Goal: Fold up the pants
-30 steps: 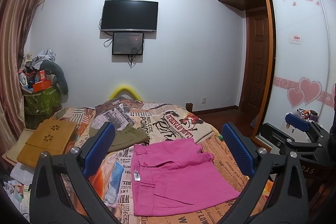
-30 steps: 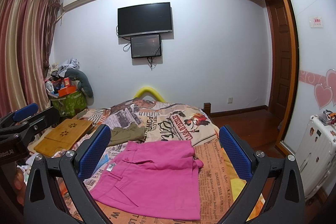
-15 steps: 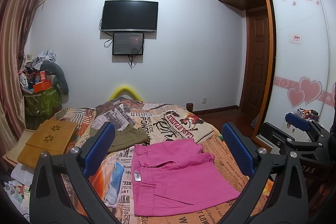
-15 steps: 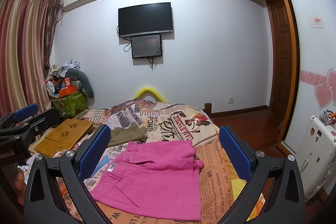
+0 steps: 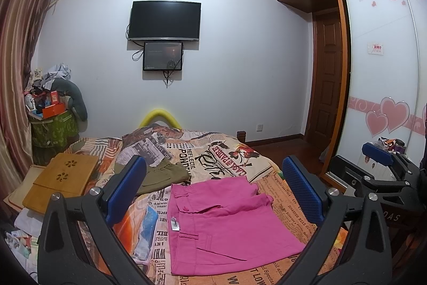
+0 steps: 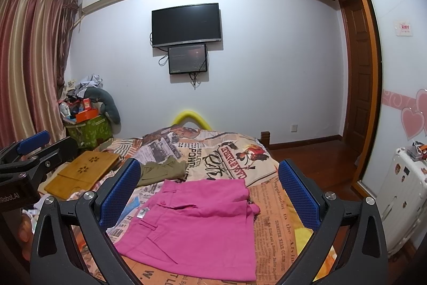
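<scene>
Pink pants lie folded in a flat rectangle on the bed's newspaper-print cover, waistband at the left with a white tag; they also show in the right wrist view. My left gripper is open and empty, held above and in front of the pants. My right gripper is open and empty too, above the pants. Each gripper shows at the edge of the other's view: the right one, the left one.
Olive-green pants lie folded behind the pink ones. A wooden lap desk rests at the bed's left. A cluttered green basket stands in the left corner. A white suitcase and wardrobe doors are on the right.
</scene>
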A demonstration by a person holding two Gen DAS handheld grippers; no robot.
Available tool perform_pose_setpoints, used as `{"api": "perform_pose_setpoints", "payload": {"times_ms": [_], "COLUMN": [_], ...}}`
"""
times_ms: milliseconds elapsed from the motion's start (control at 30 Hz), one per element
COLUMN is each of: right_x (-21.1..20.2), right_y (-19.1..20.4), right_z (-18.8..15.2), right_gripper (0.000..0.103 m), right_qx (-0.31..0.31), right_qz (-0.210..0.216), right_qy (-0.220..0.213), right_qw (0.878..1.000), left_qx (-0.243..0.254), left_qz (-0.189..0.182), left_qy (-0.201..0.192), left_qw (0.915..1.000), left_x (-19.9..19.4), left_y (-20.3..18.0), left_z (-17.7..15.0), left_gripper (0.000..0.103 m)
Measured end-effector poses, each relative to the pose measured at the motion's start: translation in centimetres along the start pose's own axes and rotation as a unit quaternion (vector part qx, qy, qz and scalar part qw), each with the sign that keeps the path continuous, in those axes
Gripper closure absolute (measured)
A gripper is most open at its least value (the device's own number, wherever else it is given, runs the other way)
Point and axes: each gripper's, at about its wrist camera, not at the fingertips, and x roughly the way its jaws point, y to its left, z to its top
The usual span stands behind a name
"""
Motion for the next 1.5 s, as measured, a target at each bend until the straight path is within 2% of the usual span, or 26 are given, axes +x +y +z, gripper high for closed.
{"api": "perform_pose_setpoints", "payload": {"times_ms": [433, 733, 1100, 1267, 1500], "right_x": [0.0, 1.8, 7.0, 9.5, 12.7], "right_y": [0.1, -0.2, -2.7, -4.9, -7.9], "right_z": [0.0, -0.6, -3.4, -4.9, -6.8], "right_gripper": [0.0, 0.0, 0.0, 0.0, 0.0], "right_qx": [0.001, 0.005, 0.029, 0.047, 0.055], "right_qz": [0.001, -0.003, -0.026, -0.047, -0.072], "right_qy": [0.002, 0.022, 0.097, 0.14, 0.194], "right_qw": [1.0, 1.0, 0.995, 0.988, 0.977], "left_qx": [0.0, -0.005, -0.007, -0.013, -0.012], "left_qz": [0.001, 0.005, 0.031, 0.037, 0.053], "left_qy": [0.0, 0.022, 0.098, 0.146, 0.192], "left_qw": [1.0, 0.9997, 0.9947, 0.9885, 0.9798], "left_x": [-0.1, 2.1, 9.8, 14.4, 19.9], "left_y": [0.0, 0.7, 2.0, 3.1, 4.9], "left_z": [-0.2, -0.5, -2.9, -4.8, -7.3], "left_gripper": [0.0, 0.0, 0.0, 0.0, 0.0]}}
